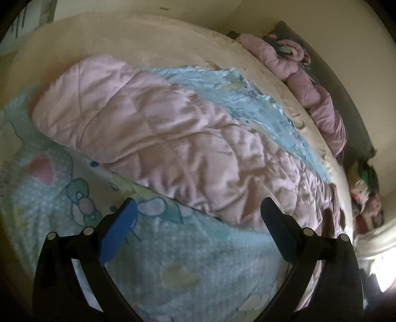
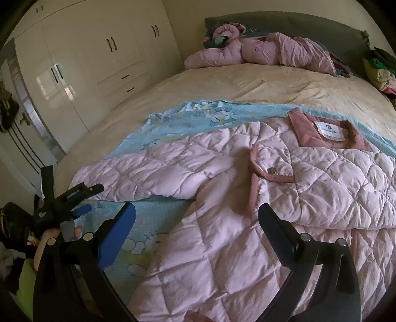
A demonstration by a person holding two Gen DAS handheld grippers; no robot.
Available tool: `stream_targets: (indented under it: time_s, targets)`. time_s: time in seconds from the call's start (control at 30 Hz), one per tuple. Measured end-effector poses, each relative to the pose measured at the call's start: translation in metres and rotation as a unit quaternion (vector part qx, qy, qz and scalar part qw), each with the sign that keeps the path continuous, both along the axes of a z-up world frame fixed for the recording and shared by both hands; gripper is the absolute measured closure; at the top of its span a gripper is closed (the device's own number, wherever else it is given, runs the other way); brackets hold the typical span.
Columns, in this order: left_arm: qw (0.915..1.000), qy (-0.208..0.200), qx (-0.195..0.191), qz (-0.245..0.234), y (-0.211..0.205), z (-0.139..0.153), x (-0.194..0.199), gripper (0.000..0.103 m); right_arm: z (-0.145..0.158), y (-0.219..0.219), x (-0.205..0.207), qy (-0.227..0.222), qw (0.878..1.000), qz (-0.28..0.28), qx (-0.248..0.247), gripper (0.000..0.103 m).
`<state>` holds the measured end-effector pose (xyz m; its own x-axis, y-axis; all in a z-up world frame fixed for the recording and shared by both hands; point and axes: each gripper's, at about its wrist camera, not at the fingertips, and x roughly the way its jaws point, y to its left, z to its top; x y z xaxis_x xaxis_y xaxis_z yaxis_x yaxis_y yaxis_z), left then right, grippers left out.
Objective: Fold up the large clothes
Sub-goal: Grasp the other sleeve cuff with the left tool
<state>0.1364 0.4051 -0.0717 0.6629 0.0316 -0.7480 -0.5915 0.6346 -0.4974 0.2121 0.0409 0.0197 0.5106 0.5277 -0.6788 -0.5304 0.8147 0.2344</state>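
A large pink quilted jacket (image 2: 247, 198) lies spread on a light blue cartoon blanket (image 2: 173, 121) on the bed. Its dark pink collar with a white label (image 2: 329, 131) is at the far right; one sleeve (image 2: 138, 171) stretches left. In the left wrist view the jacket (image 1: 153, 138) lies across the blanket (image 1: 173, 260). My left gripper (image 1: 198, 210) is open and empty, hovering above the blanket beside the jacket; it also shows in the right wrist view (image 2: 81, 198). My right gripper (image 2: 196, 213) is open and empty above the jacket's lower front.
A second crumpled pink garment (image 2: 259, 49) lies by the grey headboard (image 2: 297, 22). A beige bed cover (image 2: 247, 84) lies under the blanket. White wardrobe doors (image 2: 86, 49) stand at the left. Stacked folded clothes (image 2: 381, 71) sit at the far right.
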Motion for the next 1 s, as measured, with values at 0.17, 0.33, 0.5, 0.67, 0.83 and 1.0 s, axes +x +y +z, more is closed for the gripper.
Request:
stream_targets:
  time_s: [0.17,0.33,0.5,0.67,0.83,1.0]
  targets:
    - [0.9993,-0.008,-0.026,0.027,0.021,-0.013,0.005,0.013,-0.004,-0.004,0.006,0.006,1.000,-0.006,-0.004,0.004]
    - [0.9971,-0.021,-0.041,0.060,0.045,-0.014,0.009,0.025,-0.005,-0.011,0.011,0.007,1.000,-0.013,-0.005,0.004]
    - [0.9941,-0.035,-0.047,0.091,0.061,-0.007,0.005,0.070,-0.005,-0.020,0.017,0.008,1.000,-0.024,-0.004,0.004]
    - [0.9945,-0.058,-0.008,0.087,0.051,0.022,-0.002,0.083,-0.001,-0.037,0.022,0.008,0.999,-0.038,0.004,0.004]
    - [0.9924,-0.085,0.038,0.080,0.028,0.068,-0.004,0.086,0.007,-0.060,0.023,0.003,0.998,-0.053,0.020,0.004]
    - [0.9880,-0.118,0.073,0.068,0.003,0.114,-0.003,0.086,0.015,-0.087,0.021,-0.001,0.997,-0.069,0.038,0.004]
